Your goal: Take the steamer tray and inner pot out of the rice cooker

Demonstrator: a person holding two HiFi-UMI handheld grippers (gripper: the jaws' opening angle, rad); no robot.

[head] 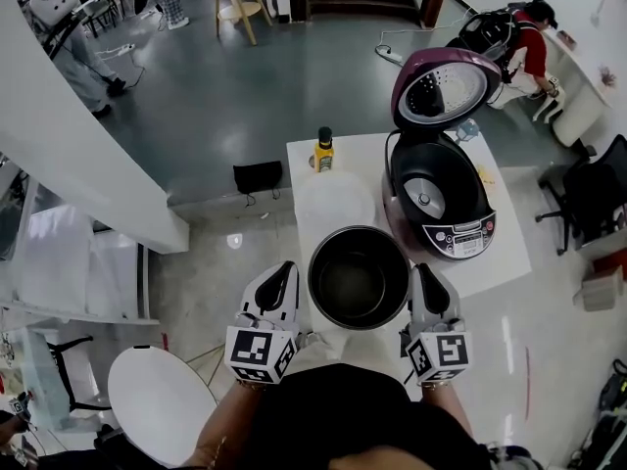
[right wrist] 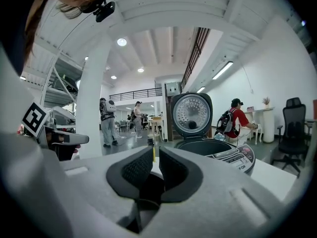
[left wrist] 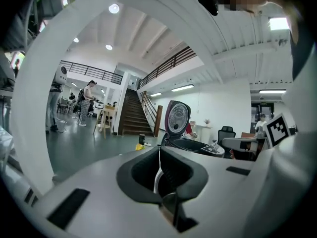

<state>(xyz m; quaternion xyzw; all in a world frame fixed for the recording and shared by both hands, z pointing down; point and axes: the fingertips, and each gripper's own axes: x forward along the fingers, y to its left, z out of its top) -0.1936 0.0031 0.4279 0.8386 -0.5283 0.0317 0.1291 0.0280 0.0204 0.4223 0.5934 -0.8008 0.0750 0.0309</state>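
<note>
Pinches the left rim of the inner pot [head: 359, 280] with the left gripper [head: 284, 268], fingers squeezed shut on the thin edge. Pinches the right rim with the right gripper [head: 426, 273], fingers closed on it with only a tiny crack showing. Holds both grippers almost level, pointing ahead, one on each side of the pot, marker cubes close to the body. Carries the pot between the two sets of fingers, open side up. Faces the rice cooker [head: 460, 235] just past the right fingers, lid [head: 446, 86] standing up. Sees the white steamer tray [head: 335, 200] lying on the table [head: 502, 255] just past the pot, and a yellow bottle [head: 323, 152] farther off.
</note>
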